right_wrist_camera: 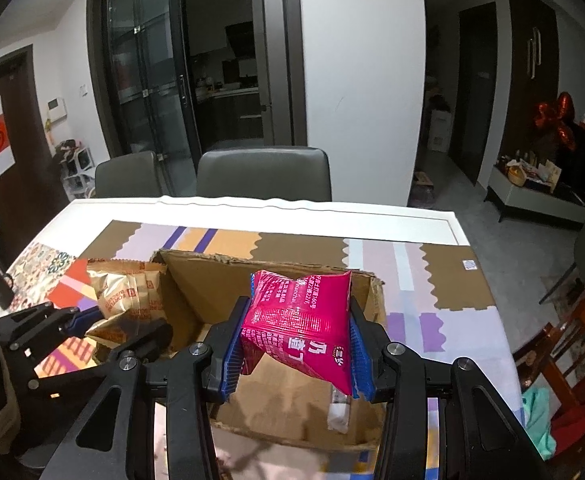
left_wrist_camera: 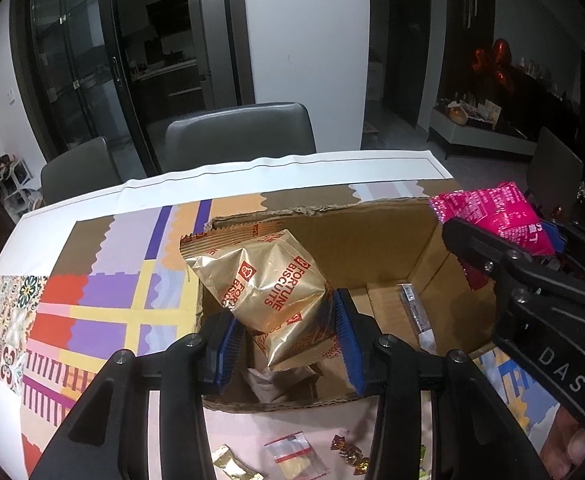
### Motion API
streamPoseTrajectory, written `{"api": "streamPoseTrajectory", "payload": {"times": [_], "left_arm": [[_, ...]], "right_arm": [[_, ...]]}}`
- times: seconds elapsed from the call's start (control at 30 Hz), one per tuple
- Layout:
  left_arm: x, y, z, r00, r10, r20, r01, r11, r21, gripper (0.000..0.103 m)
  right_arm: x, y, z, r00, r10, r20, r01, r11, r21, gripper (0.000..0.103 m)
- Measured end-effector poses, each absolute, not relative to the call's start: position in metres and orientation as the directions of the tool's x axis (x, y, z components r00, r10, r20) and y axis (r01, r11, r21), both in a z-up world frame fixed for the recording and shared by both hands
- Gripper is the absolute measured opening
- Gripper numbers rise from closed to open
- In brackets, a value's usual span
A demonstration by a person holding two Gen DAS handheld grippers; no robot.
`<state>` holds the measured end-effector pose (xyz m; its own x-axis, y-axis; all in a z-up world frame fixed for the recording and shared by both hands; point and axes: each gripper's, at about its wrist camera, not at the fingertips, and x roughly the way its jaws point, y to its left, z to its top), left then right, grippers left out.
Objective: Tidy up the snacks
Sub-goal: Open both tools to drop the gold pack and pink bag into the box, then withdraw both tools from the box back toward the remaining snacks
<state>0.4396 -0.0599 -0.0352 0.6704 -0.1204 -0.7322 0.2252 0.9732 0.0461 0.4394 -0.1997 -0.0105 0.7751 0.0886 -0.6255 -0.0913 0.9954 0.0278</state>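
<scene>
Am gripping gold biscuit pack [left_wrist_camera: 268, 292] in left hand-held gripper [left_wrist_camera: 288, 344], pink packet [right_wrist_camera: 300, 320] in right hand-held gripper [right_wrist_camera: 292, 354], both hanging over cardboard box [left_wrist_camera: 372, 236]; loose sweets [left_wrist_camera: 348, 450] lying on worktop [left_wrist_camera: 104, 280] nearby.

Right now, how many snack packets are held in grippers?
2. A gold biscuit packet sits between the left gripper's fingers over the box; a pink packet sits in the right gripper. More snacks lie loose.

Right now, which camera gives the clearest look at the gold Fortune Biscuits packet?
The left wrist view. There the gold Fortune Biscuits packet sits centred between the left gripper's blue pads over the cardboard box, its red lettering readable. The right wrist view shows it only small at the left edge, partly hidden.
</scene>
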Motion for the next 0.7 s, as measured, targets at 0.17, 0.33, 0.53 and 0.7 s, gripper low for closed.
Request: {"api": "streamPoseTrajectory", "payload": {"times": [0.17, 0.33, 0.53, 0.7], "left_arm": [[0.437, -0.058, -0.034, 0.672, -0.099, -0.734, 0.208, 0.976, 0.059, 0.053], [0.43, -0.05, -0.029, 0.699, -0.058, -0.712, 0.161, 0.984, 0.078, 0.076], [0.424, -0.04, -0.021, 0.72, -0.02, -0.694, 0.109, 0.99, 0.085, 0.085], [0.415, -0.037, -0.016, 0.728, -0.014, -0.686, 0.101, 0.991, 0.087, 0.085]], "right_arm": [[0.442, -0.197, -0.011, 0.773, 0.109, -0.625, -0.11, 0.993, 0.037, 0.06], [0.44, -0.201, -0.009, 0.784, 0.089, -0.614, -0.081, 0.996, 0.042, 0.078], [0.434, -0.201, -0.005, 0.79, 0.067, -0.61, -0.058, 0.998, 0.034, 0.08], [0.423, -0.203, 0.003, 0.801, 0.059, -0.596, -0.05, 0.998, 0.032, 0.081]]}}
